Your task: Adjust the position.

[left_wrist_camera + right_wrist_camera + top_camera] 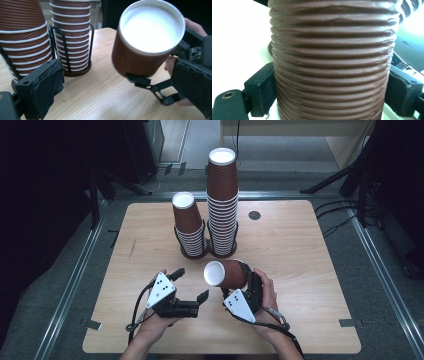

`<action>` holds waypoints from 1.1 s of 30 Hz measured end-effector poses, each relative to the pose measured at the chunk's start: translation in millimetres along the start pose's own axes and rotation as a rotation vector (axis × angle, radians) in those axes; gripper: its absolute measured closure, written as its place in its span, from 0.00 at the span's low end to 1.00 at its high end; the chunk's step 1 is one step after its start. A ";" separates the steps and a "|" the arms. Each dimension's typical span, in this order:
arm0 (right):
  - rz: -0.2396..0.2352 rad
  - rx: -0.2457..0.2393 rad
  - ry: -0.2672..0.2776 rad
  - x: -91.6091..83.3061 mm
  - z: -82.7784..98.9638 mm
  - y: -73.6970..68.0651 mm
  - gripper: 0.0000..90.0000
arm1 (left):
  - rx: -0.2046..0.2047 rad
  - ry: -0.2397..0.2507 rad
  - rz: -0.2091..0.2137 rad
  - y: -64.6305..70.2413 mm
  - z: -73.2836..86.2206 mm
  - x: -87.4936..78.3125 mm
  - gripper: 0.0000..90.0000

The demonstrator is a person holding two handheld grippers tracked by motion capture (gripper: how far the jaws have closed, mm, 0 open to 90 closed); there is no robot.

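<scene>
While the right gripper (239, 281) has its fingers clenched on a brown paper cup (226, 274), the cup lies tipped, mouth toward nine o'clock. At eight o'clock, the left gripper (190, 284) has its fingers released.

Two cup stacks (190, 227) (222, 202), one loose cup (226, 274), two tongs (189, 285) (248, 287)

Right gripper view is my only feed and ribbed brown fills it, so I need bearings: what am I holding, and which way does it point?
Observer: A brown ribbed paper cup, lying sideways in the right gripper, its white mouth toward the left gripper.
Operator: Is the left gripper on it?
Observer: No, its jaws are open and apart from the cup.
Operator: Where are the stacks?
Observer: Two stacks beyond the cup, in a black wire holder; the taller stack stands right of the shorter stack.
</scene>
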State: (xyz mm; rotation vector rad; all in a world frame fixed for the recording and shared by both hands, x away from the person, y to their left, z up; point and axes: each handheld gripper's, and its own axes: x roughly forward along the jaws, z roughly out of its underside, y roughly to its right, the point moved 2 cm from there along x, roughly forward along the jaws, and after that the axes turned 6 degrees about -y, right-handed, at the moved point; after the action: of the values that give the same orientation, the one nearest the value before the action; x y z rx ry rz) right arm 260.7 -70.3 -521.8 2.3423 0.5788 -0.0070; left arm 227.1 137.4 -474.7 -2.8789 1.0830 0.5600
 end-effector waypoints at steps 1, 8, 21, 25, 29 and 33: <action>-0.005 -0.003 -0.001 0.2 -0.5 -1.9 0.13 | 0.004 -0.001 0.007 0.7 0.1 0.2 0.00; -0.039 -0.061 0.034 0.7 -5.4 -15.5 0.13 | 0.009 -0.016 0.014 4.4 1.1 2.7 0.00; -0.079 -0.118 0.074 -0.5 -10.2 -28.8 0.13 | 0.008 -0.022 0.041 6.7 1.3 3.0 0.00; -0.089 -0.128 0.078 -1.2 -11.4 -33.1 0.13 | 0.012 -0.033 0.048 8.8 2.1 4.2 0.10; -0.088 -0.148 0.091 -1.8 -12.6 -34.9 0.13 | 0.011 -0.038 0.055 9.1 2.4 4.6 0.10; -0.086 -0.165 0.097 -2.7 -14.1 -37.0 0.13 | 0.011 -0.036 0.060 8.1 2.3 3.9 0.13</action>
State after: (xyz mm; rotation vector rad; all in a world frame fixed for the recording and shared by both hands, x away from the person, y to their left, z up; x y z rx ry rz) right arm 241.0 -38.4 -534.7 2.1655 0.7014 0.1116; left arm 223.9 129.1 -477.3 -2.8240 1.1665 0.6046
